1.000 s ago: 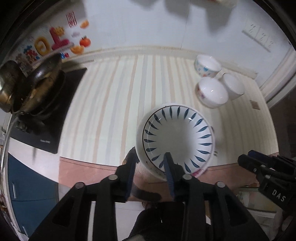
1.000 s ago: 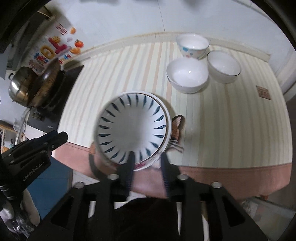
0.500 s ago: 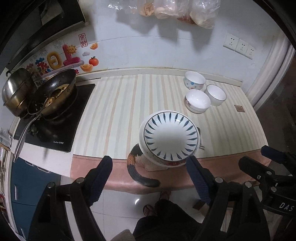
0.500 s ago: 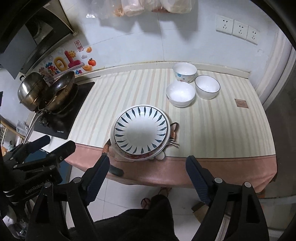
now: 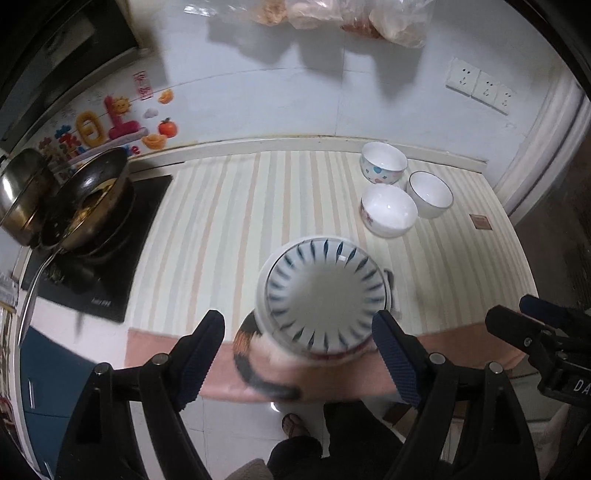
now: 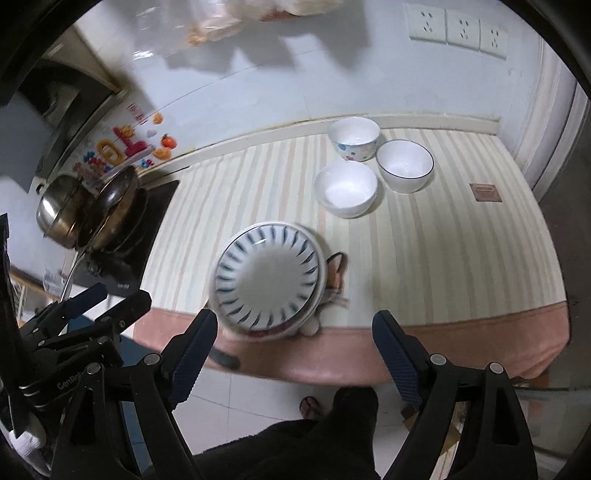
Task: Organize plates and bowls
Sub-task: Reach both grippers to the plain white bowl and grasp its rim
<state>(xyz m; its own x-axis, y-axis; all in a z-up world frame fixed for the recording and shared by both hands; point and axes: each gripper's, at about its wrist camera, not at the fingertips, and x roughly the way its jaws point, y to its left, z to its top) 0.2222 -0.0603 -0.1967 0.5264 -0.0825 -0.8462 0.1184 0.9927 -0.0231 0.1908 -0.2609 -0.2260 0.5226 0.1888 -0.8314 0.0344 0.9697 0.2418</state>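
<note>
While both grippers' fingers (image 6: 397,354) spread empty, blue-patterned plate (image 6: 267,275) stacked, stove label unreadable.

Three bowls stand in a cluster at the back right of the counter: a spotted bowl (image 6: 354,137), a dark-rimmed bowl (image 6: 404,165) and a plain white bowl (image 6: 346,188). One stack of plates (image 6: 267,275) sits at the counter's front edge; its top plate has blue dashes, and at least one more rim shows under it, though the full number in the stack cannot be told. On the stove are two pans: a steel pot (image 6: 59,212) and a dark wok (image 6: 110,206). Three wall sockets (image 6: 456,27) sit in a row. Two grippers are in view, the left (image 5: 299,360) and the right (image 6: 291,356).
</note>
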